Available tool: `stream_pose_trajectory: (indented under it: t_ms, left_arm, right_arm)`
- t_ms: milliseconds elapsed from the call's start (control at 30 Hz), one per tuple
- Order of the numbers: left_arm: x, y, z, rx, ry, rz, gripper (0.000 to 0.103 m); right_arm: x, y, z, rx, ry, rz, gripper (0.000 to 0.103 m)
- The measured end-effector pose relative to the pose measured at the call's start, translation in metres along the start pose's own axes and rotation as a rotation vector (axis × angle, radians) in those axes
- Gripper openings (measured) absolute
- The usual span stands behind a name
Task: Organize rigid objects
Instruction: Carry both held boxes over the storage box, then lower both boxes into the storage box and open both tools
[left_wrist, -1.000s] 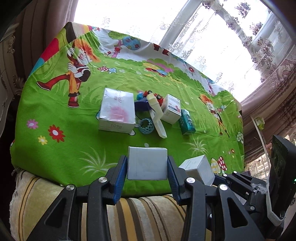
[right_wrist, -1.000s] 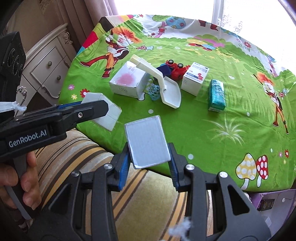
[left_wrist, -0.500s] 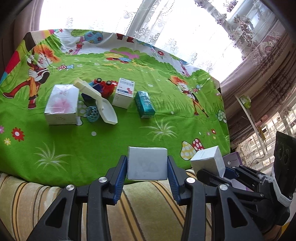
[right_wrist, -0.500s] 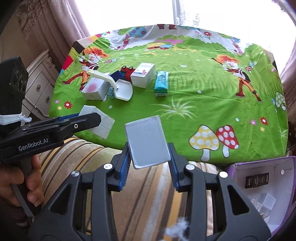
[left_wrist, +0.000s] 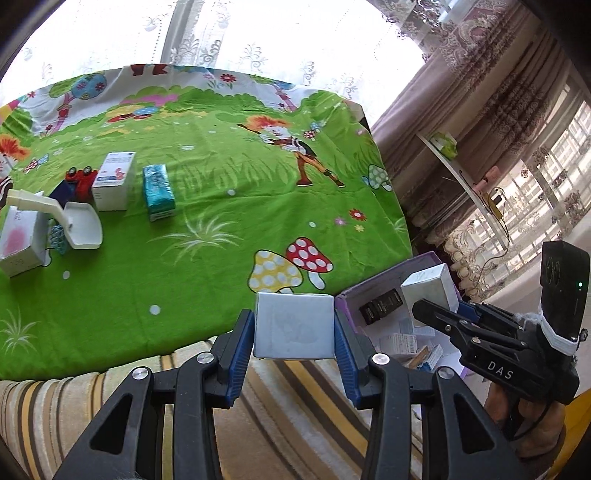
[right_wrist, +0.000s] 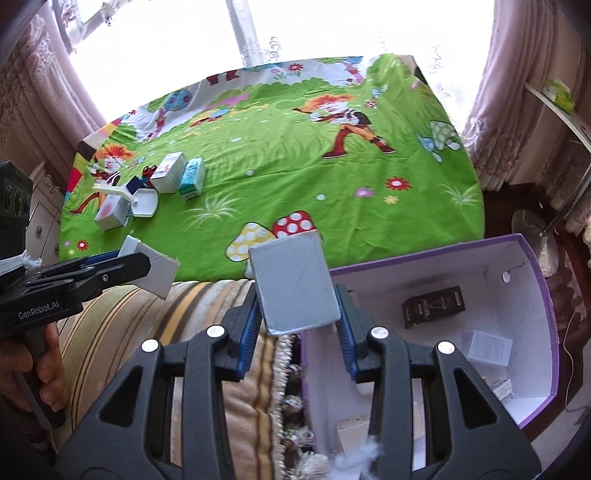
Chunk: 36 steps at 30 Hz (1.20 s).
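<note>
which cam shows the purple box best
The right wrist view: the purple box lies open there, its white inside and most of its rim showing. The left wrist view catches only a corner of it, largely hidden behind the right gripper and its white carton.

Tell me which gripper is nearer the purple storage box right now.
Right. The right gripper holds its white box at the purple box's near edge, partly over the inside. The left gripper, also holding a white box, is over the striped cushion beside the table.

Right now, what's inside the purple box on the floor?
In the purple box: a black box and a small white carton, with some papers. The right gripper and its white box cover the near corner.
</note>
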<state>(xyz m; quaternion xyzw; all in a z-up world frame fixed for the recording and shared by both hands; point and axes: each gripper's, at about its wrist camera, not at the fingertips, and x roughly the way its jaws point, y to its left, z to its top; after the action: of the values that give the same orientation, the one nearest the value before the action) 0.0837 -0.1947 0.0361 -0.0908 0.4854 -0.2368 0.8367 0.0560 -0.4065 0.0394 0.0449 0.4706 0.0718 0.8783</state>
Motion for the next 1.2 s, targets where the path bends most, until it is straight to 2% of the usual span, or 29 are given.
stream_pose_trajectory:
  t_ms: [300, 567, 1067, 1200]
  left_arm:
    - [0.027, -0.061, -0.009, 0.114, 0.082, -0.080, 0.043]
    - [0.052, -0.107, -0.022, 0.206, 0.175, -0.154, 0.043]
    - [0.077, -0.132, -0.036, 0.267, 0.301, -0.208, 0.044]
    - [0.079, -0.131, -0.037, 0.260, 0.307, -0.209, 0.052]
  right_arm:
    - [-0.011, -0.067, -0.023, 0.113, 0.001, -0.072, 0.042]
    - [-0.025, -0.110, -0.035, 0.196, -0.021, -0.122, 0.042]
    - [-0.040, -0.145, -0.041, 0.270, -0.058, -0.169, 0.042]
    - [-0.044, -0.150, -0.041, 0.282, -0.068, -0.177, 0.042]
